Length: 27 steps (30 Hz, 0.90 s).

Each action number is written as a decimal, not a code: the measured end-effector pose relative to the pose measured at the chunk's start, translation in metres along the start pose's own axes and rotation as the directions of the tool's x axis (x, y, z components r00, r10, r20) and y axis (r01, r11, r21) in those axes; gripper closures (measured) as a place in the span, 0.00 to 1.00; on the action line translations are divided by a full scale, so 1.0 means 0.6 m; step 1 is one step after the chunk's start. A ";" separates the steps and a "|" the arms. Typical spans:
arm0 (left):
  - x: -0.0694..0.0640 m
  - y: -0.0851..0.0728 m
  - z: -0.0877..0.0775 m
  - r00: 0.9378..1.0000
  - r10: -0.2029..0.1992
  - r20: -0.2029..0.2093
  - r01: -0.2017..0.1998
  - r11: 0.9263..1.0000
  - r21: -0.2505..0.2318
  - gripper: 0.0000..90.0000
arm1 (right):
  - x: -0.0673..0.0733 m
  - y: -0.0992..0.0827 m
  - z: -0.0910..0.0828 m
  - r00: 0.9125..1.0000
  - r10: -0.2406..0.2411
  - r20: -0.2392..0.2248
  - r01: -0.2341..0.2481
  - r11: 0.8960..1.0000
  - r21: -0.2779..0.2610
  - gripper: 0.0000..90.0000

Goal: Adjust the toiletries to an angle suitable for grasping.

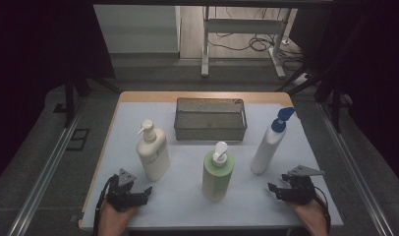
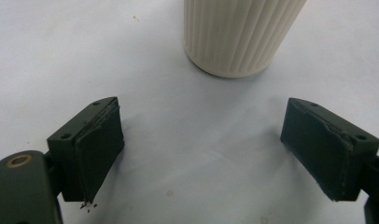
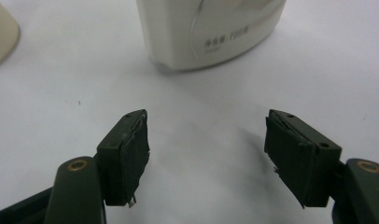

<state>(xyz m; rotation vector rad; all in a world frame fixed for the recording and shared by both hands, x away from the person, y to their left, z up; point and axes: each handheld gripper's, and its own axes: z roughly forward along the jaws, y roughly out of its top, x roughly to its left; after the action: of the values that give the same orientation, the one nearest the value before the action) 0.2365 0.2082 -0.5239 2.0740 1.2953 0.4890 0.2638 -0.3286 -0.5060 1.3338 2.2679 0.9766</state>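
Note:
Three pump bottles stand on the white table (image 1: 187,206): a cream one (image 1: 152,150) at the left, a green one (image 1: 217,172) in the middle, and a tall white one with a blue pump (image 1: 269,145) at the right. My left gripper (image 1: 147,191) rests near the front edge, just below the cream bottle. In the left gripper view its jaws (image 2: 201,140) stand open and empty, with the ribbed cream base (image 2: 239,32) a short way ahead. My right gripper (image 1: 272,189) lies below the white bottle. Here too the gripper (image 3: 206,149) is open with nothing between its jaws, facing the white bottle's base (image 3: 211,28).
A grey mesh metal basket (image 1: 210,119) sits at the back middle of the table. Metal rails (image 1: 45,172) run along both sides of the table. Another bottle's pale edge (image 3: 1,32) shows at the left of the right gripper view.

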 end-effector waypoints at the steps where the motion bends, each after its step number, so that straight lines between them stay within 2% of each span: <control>1: 0.000 0.000 0.000 1.000 0.000 0.000 0.000 1.000 0.000 0.14 | -0.001 0.002 -0.001 1.000 0.007 0.000 -0.007 1.000 -0.003 0.34; 5: 0.000 0.000 0.000 1.000 0.000 0.000 0.000 1.000 0.000 0.14 | -0.009 0.012 -0.003 0.999 0.040 -0.011 -0.040 0.999 -0.008 0.37; 8: 0.000 0.000 0.000 1.000 0.000 0.000 0.000 1.000 0.000 0.14 | -0.012 0.014 -0.002 1.000 0.025 -0.014 -0.025 1.000 -0.002 0.43; 9: 0.000 0.000 0.000 1.000 0.000 0.000 0.000 1.000 0.000 0.14 | -0.016 0.016 -0.001 1.000 0.019 -0.024 -0.019 1.000 -0.006 0.50; 14: 0.000 0.000 0.000 1.000 0.000 -0.001 0.000 1.000 0.000 0.14 | -0.024 0.023 0.000 0.999 0.018 -0.037 -0.018 1.000 -0.014 0.67; 19: 0.000 0.000 0.000 1.000 0.000 0.000 0.000 1.000 0.000 0.14 | -0.032 0.030 0.004 1.000 0.017 -0.025 -0.018 1.000 -0.016 0.80; 23: 0.000 0.000 0.000 1.000 0.000 0.000 0.000 1.000 -0.001 0.14 | -0.040 0.039 0.006 0.999 0.025 -0.023 -0.026 0.999 -0.038 0.91; 27: 0.000 0.000 0.000 1.000 0.002 -0.001 -0.002 1.000 0.002 0.14 | -0.050 0.050 0.010 0.999 0.038 -0.009 -0.039 0.998 -0.055 0.96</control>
<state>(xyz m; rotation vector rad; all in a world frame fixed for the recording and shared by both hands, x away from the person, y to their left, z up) 0.2365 0.2085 -0.5238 2.0775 1.2944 0.4893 0.3013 -0.3421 -0.4905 1.3572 2.2122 1.0517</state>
